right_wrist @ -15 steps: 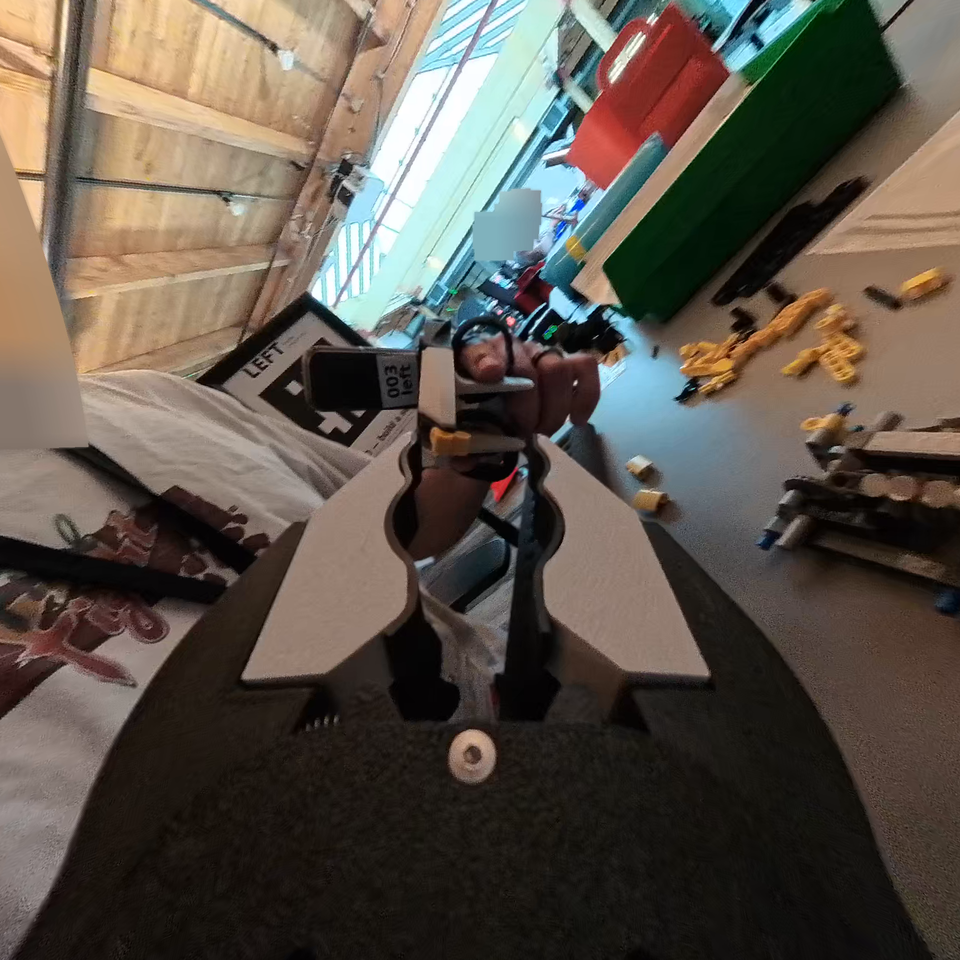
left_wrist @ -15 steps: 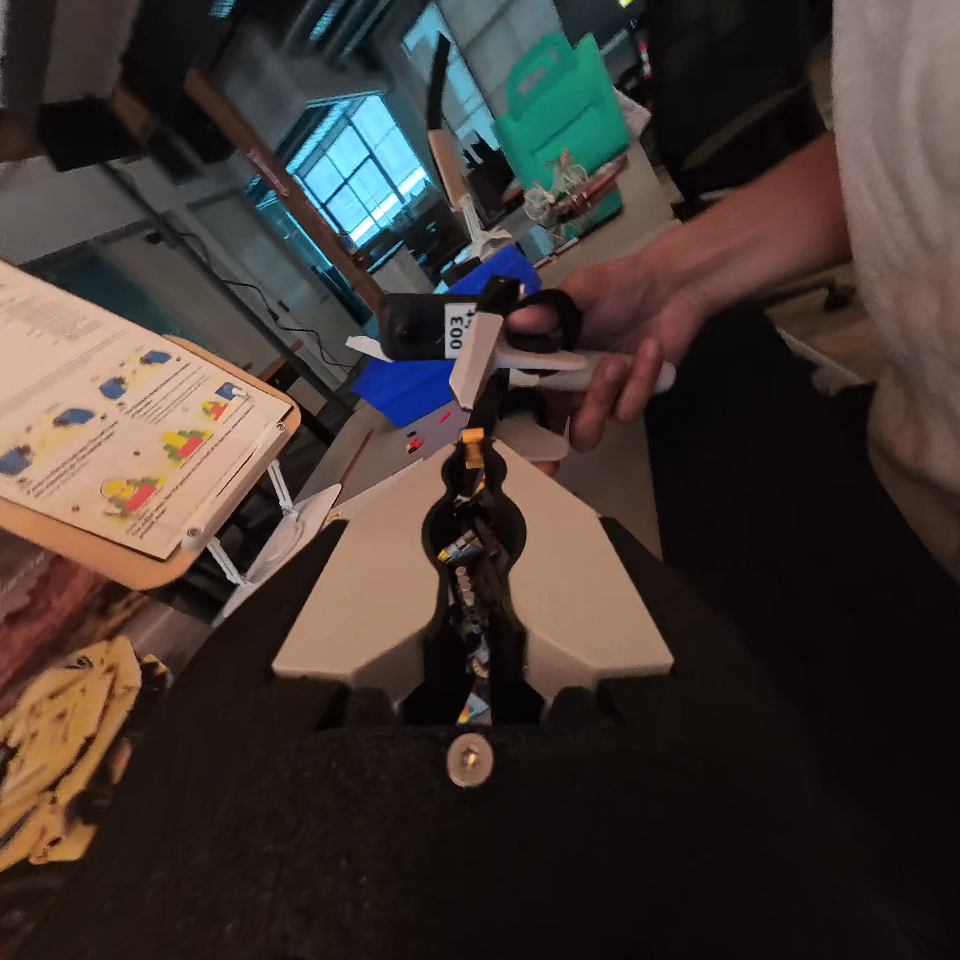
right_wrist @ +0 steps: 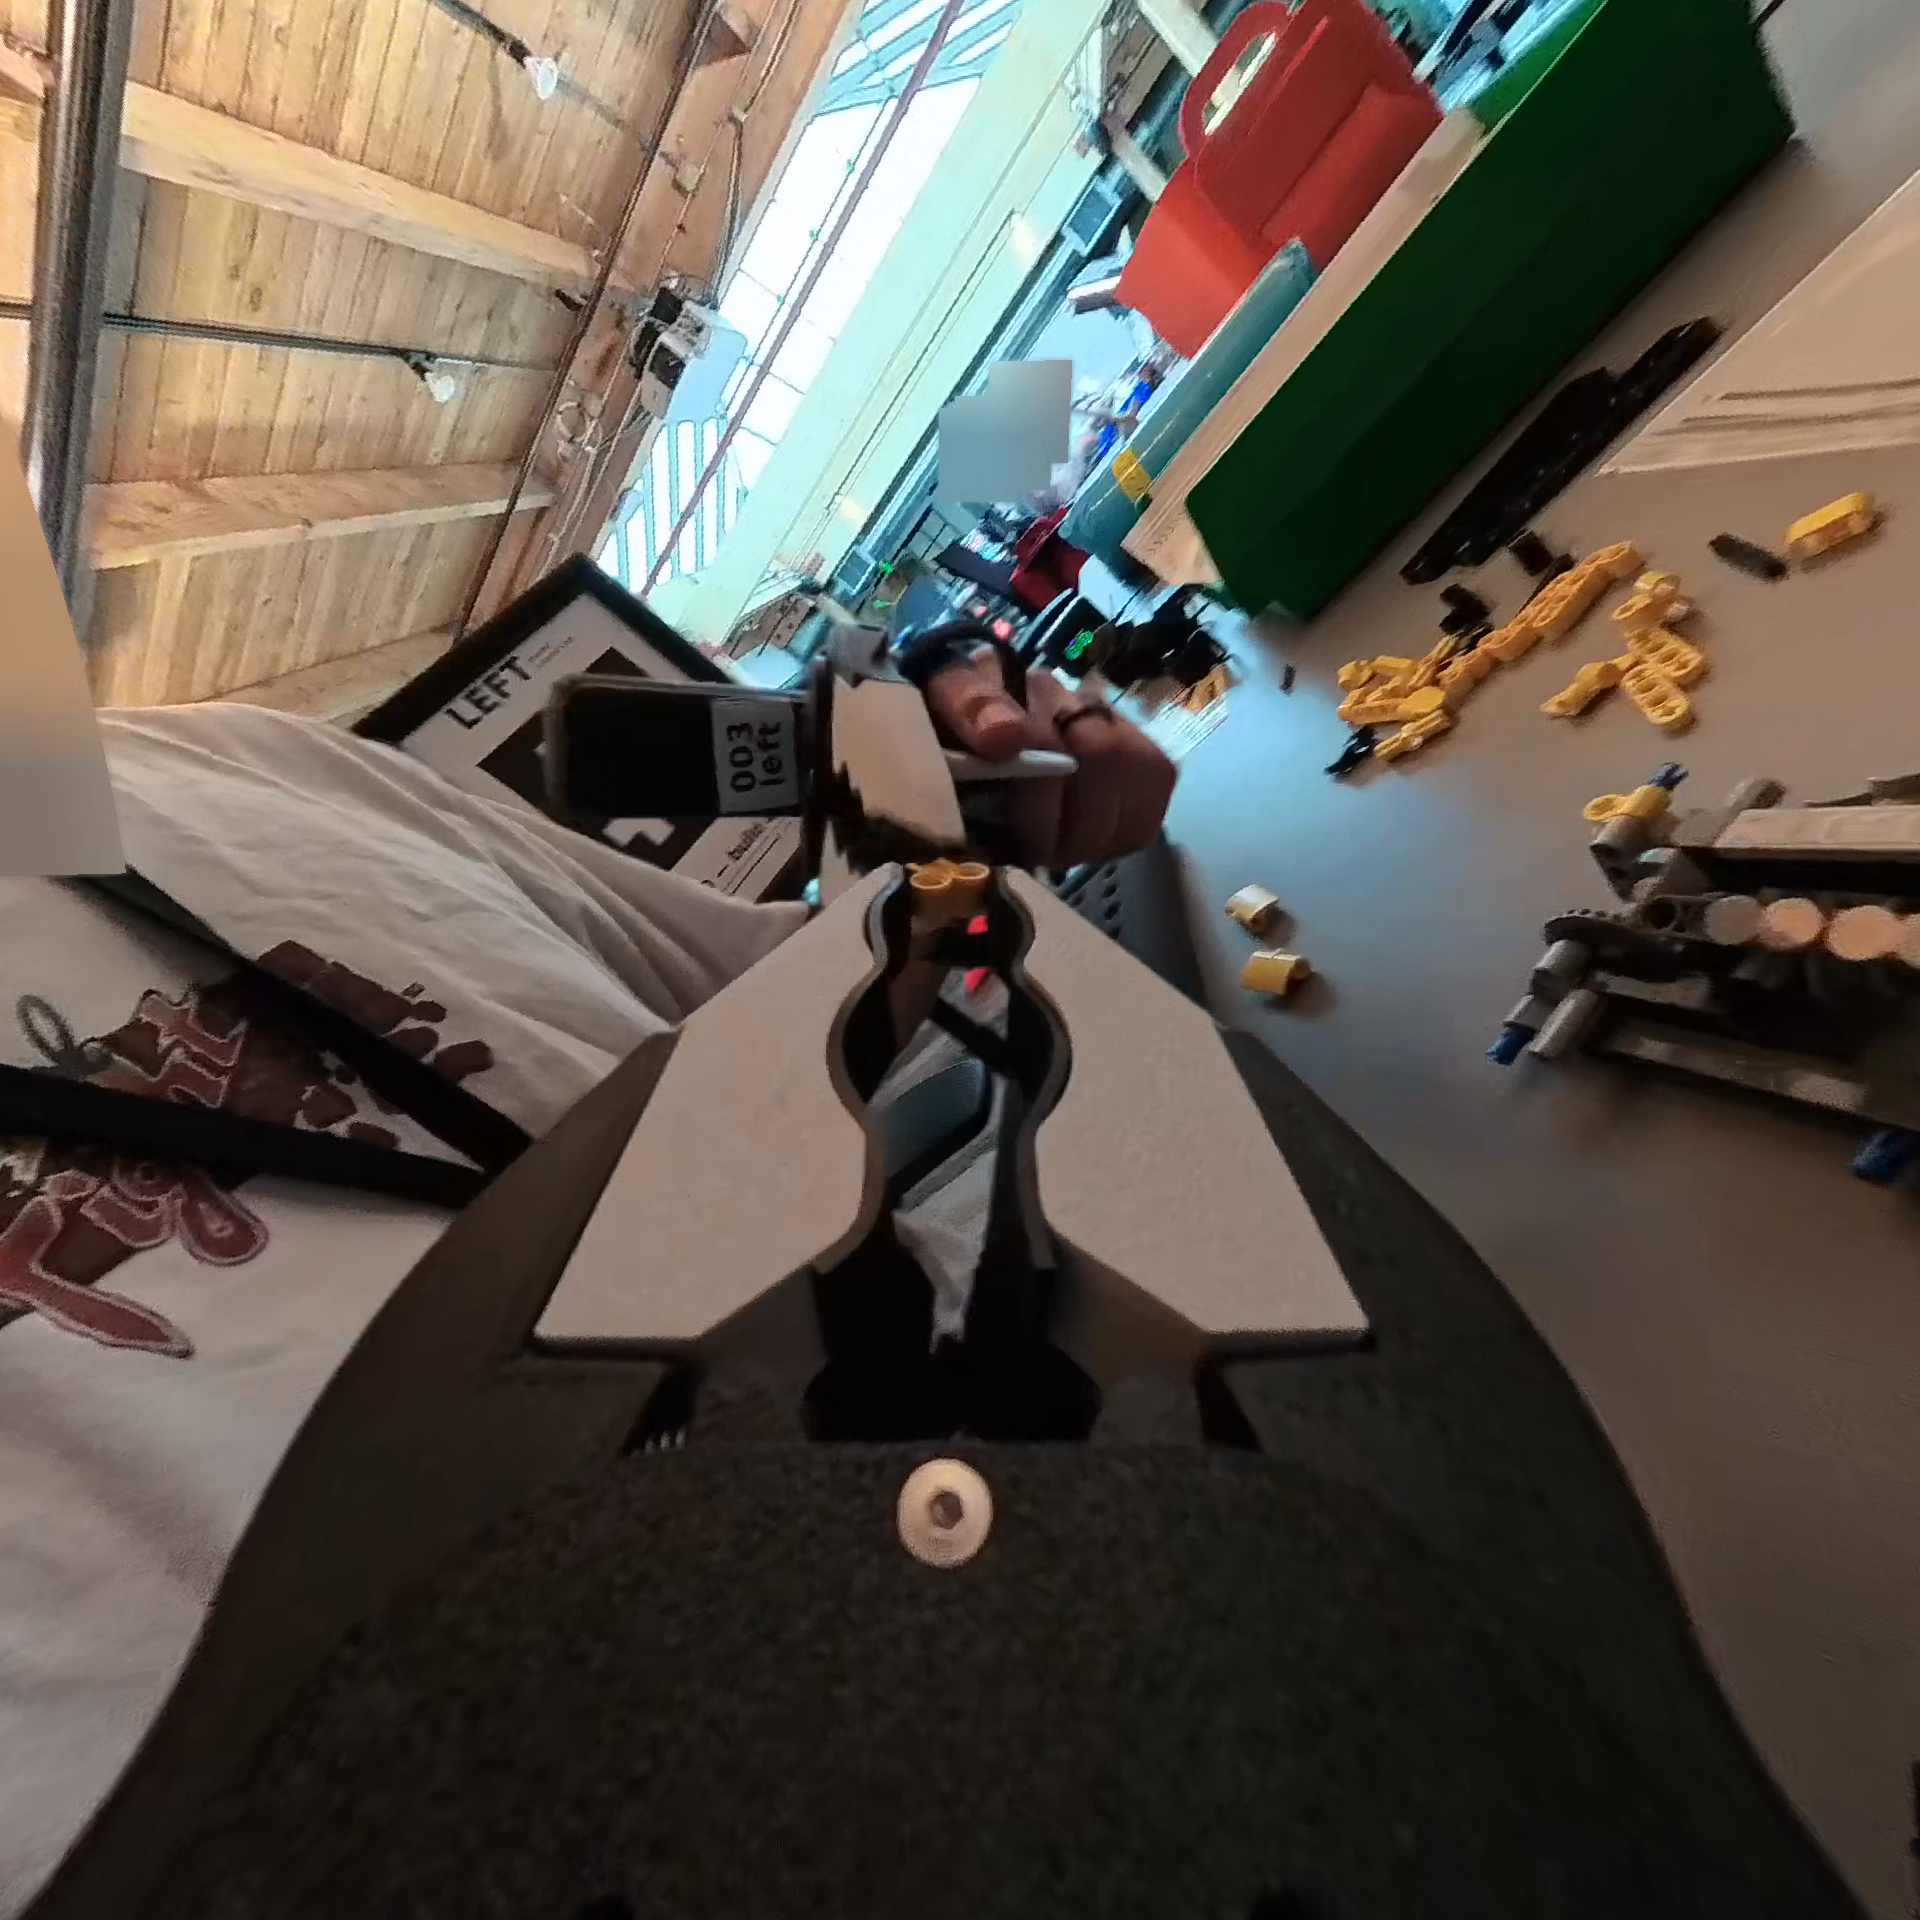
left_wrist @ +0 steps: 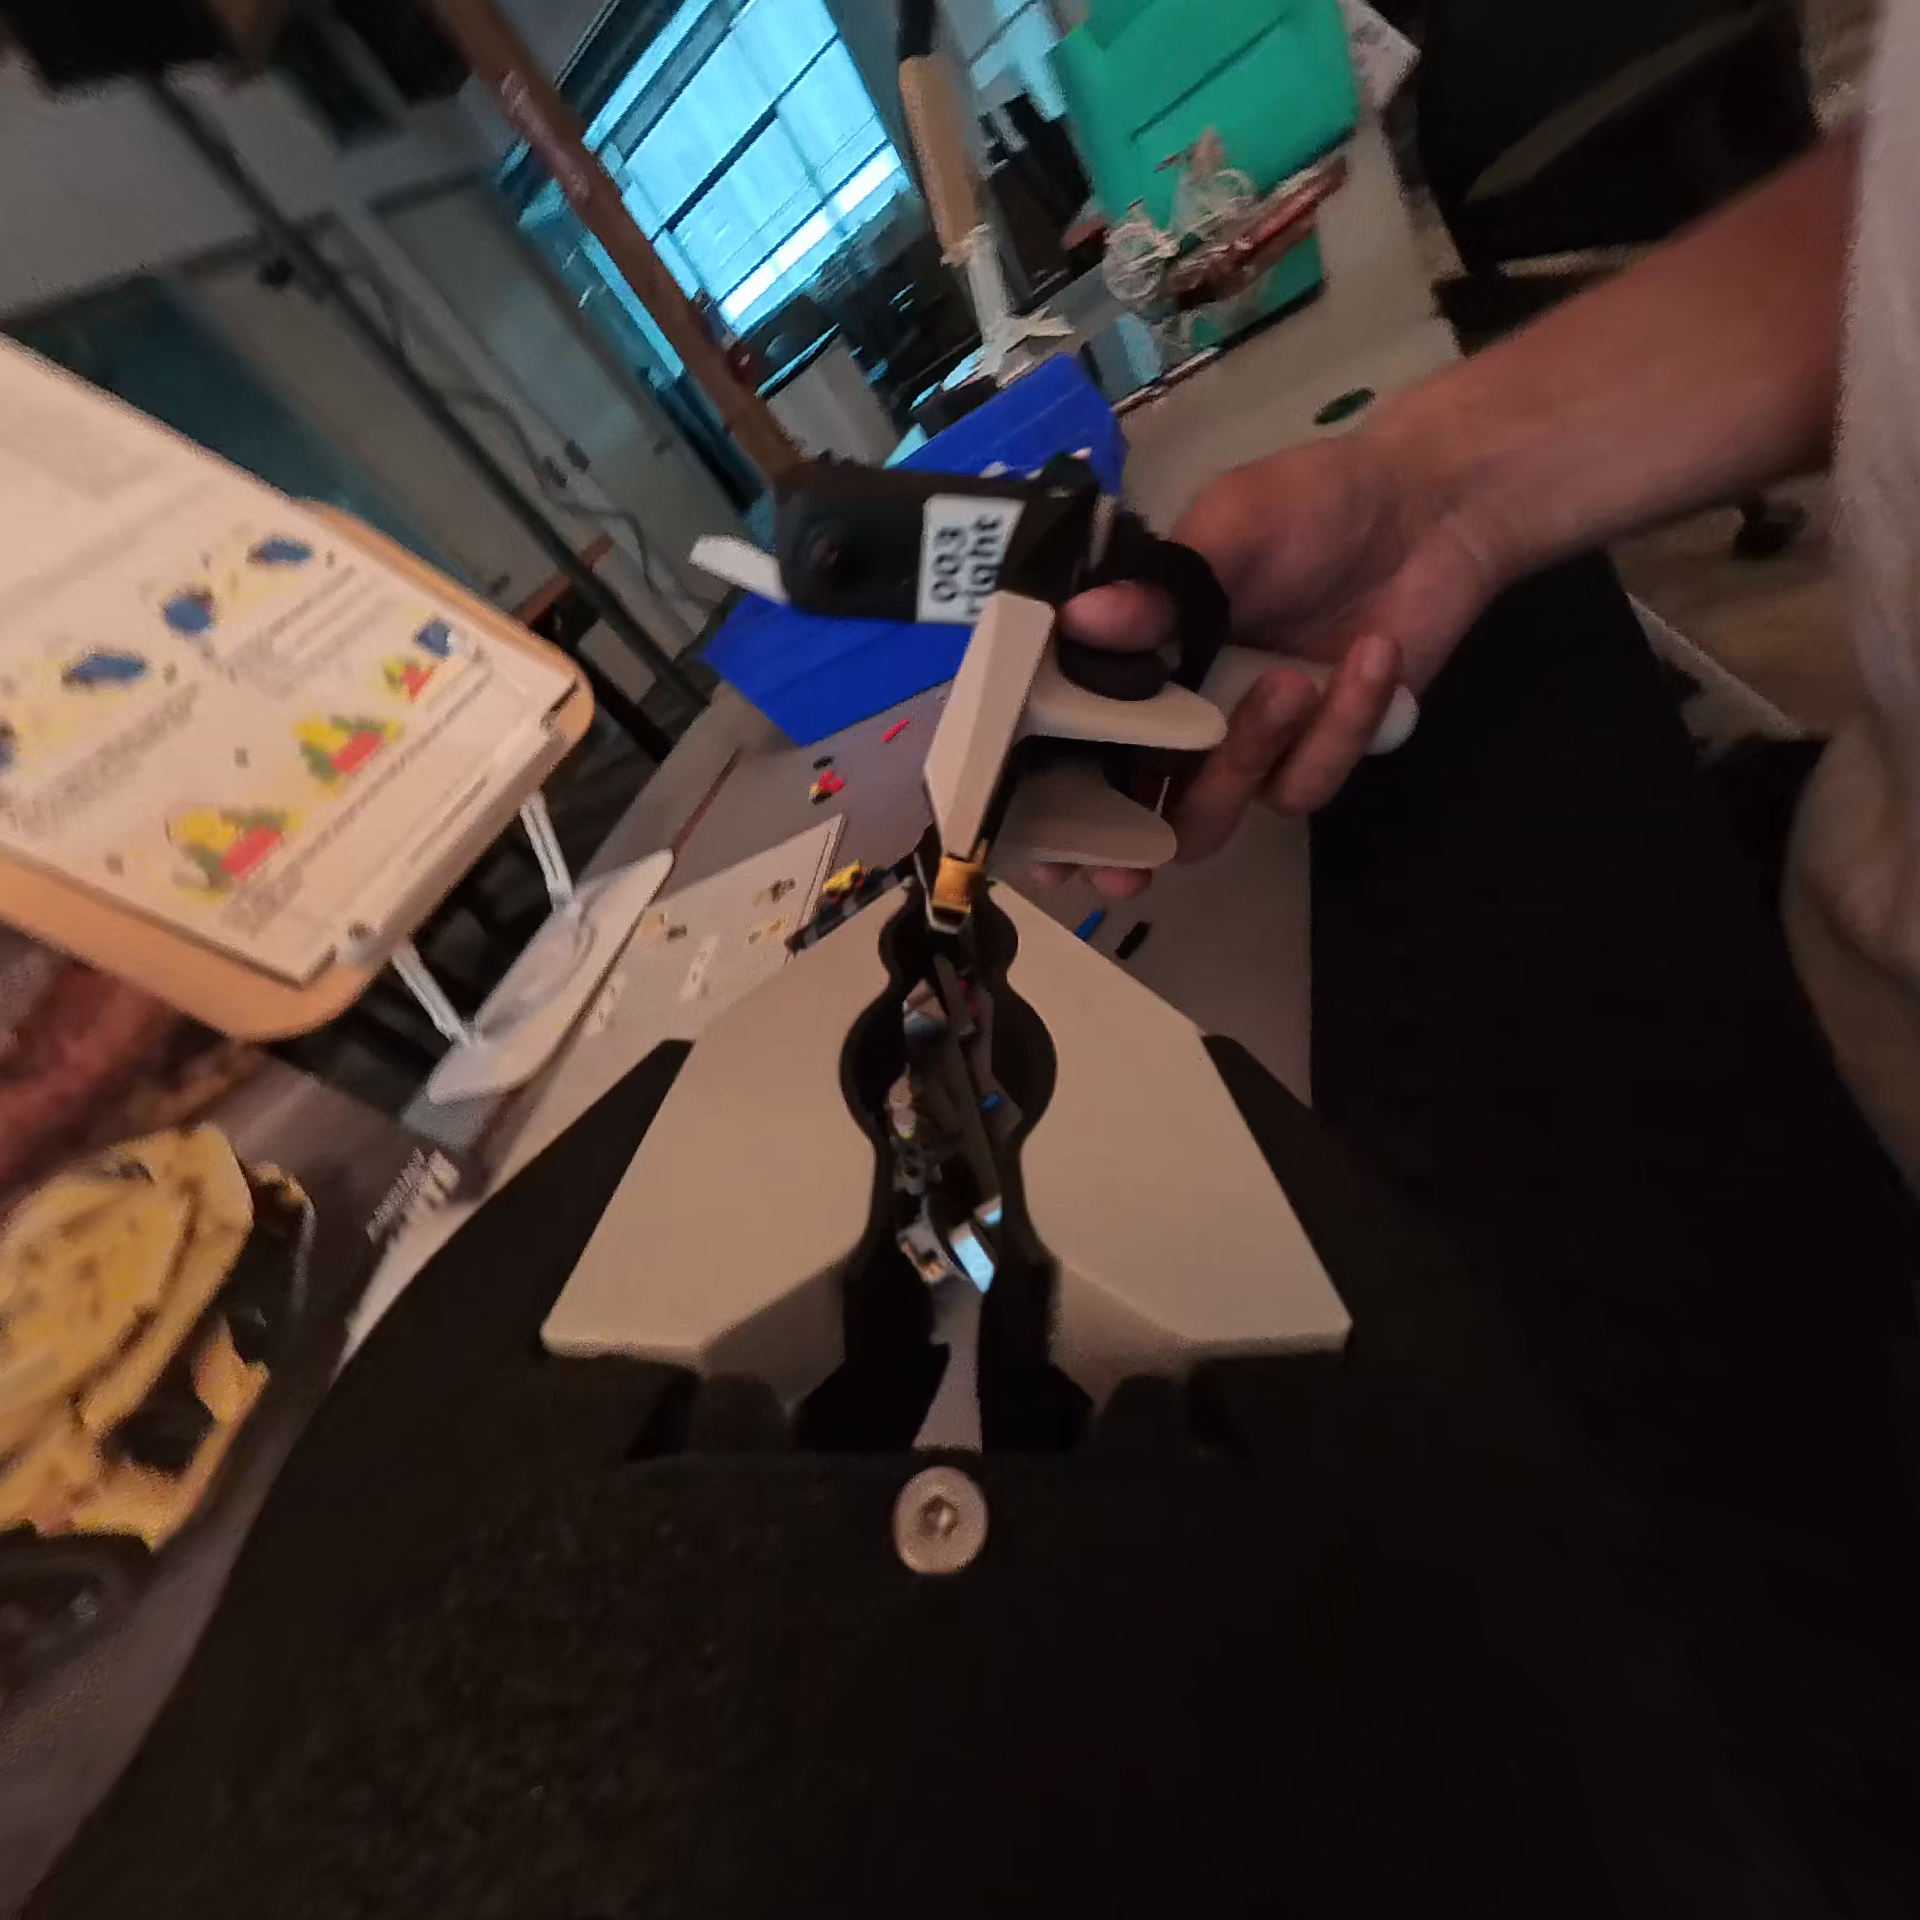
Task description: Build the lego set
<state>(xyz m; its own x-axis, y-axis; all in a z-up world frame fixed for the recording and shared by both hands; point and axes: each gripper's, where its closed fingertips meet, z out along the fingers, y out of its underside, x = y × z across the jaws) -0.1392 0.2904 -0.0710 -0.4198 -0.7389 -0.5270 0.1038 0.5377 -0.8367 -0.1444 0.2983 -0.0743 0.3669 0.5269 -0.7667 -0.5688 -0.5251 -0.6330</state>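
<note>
Right gripper [right_wrist: 940, 883] pinching yellow piece [right_wrist: 943, 879] at fingertips; left gripper [left_wrist: 951, 914] narrowly closing on it too; loose bricks [right_wrist: 1527, 649], gray build [right_wrist: 1704, 966] lying right of right fingers.

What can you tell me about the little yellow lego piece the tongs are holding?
The yellow lego piece is small, shiny plastic, with two round holes side by side on its end. It is up in the air, not on the table, squeezed at the tips of the right tongs. The left tongs meet it from the opposite side. A thin black part sits just behind it.
</note>
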